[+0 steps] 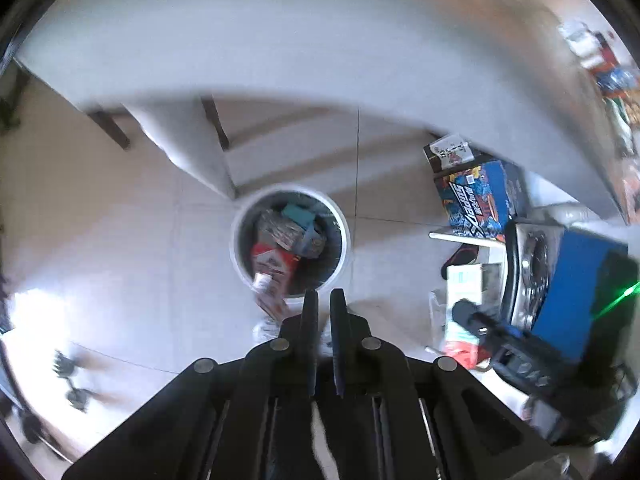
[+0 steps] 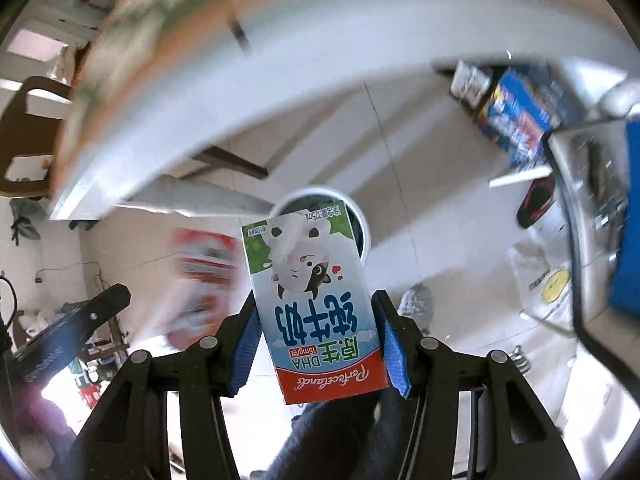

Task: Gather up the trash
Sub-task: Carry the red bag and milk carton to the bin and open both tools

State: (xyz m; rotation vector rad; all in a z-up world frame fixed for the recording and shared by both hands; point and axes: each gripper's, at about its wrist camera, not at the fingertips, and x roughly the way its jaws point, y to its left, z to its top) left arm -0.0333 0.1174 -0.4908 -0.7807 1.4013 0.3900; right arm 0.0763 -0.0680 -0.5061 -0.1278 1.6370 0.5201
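A white round trash bin point(image 1: 237, 240) stands on the tiled floor and holds several packets. My left gripper point(image 1: 324, 296) points down just short of its near rim, shut with nothing between the fingers. A blurred red and white packet point(image 1: 269, 292) shows at that near rim; I cannot tell whether it rests there or is in the air. My right gripper point(image 2: 316, 298) is shut on a small milk carton point(image 2: 316, 312) printed with a cartoon cow, blue pads point(image 2: 394, 356) pressing its sides. The carton hangs above the bin point(image 2: 362, 216) and hides part of its opening. The same packet point(image 2: 204, 272) blurs to the carton's left.
A white table point(image 1: 280, 60) with dark legs overhangs the floor behind the bin. A blue printed box point(image 1: 480, 196) and a metal appliance point(image 1: 528, 256) crowd the right. A plastic bag point(image 2: 548, 284) lies on the floor. A slippered foot point(image 2: 416, 304) stands near the bin.
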